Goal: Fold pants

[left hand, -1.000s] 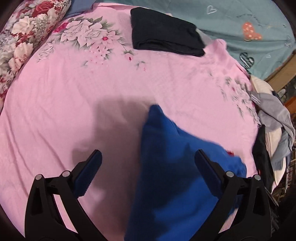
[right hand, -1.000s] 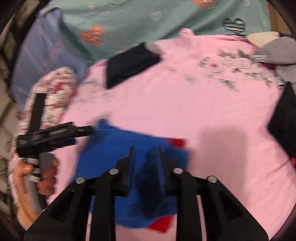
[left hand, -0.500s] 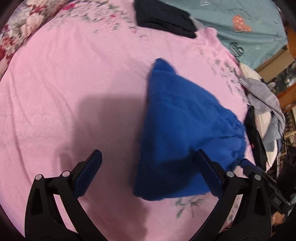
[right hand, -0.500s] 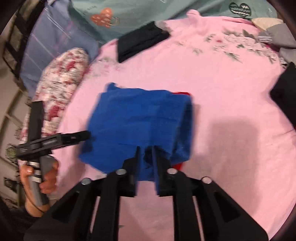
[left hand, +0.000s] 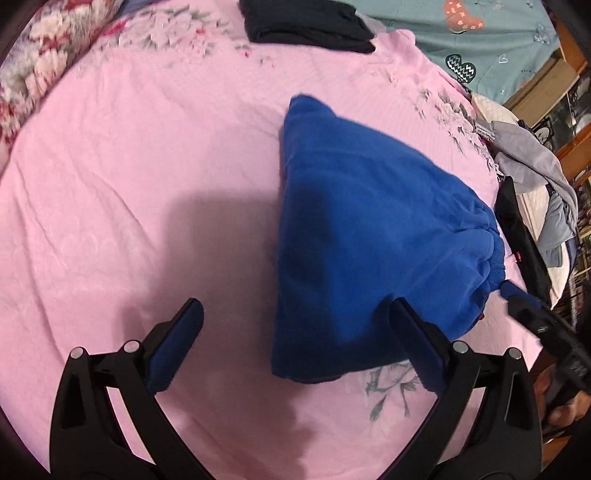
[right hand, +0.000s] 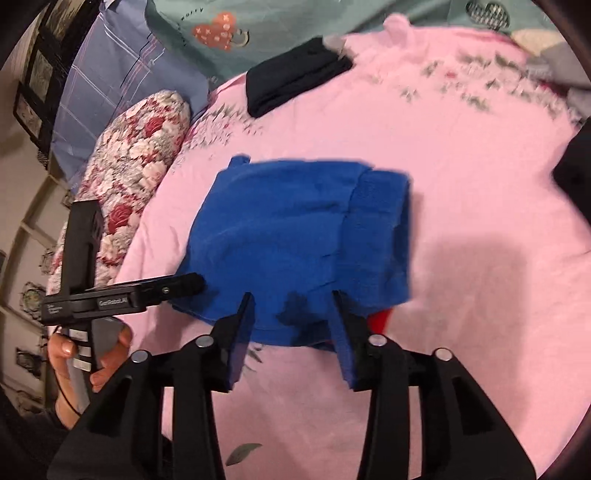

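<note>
The blue pants (right hand: 295,236) are being left as a folded bundle on the pink bedsheet (right hand: 461,155), lying flat at the centre of the right wrist view where a second ago they were still bunched up and being carried between the right gripper's pinching fingers. The right gripper (right hand: 291,306) is now being opened, its jaws parting over the near edge of the fabric with no cloth pressed between the pads, while the left gripper (left hand: 295,325) is being held spread wide and empty at the lower centre of the left wrist view, one finger overlapping the bundle's lower right corner in the picture. The release is being read as the end of a fold, with only tidying or one more halving seemingly left. In the left wrist view the bundle's long axis is being shown running from a narrow tip at the upper centre down to a broad base at the lower centre, the gathered waistband (left hand: 487,251) being turned toward the right edge. A scrap of red (right hand: 380,317) is being glimpsed under the near right corner. A folded dark garment (left hand: 306,22) is lying well apart at the top of the frame.
</note>
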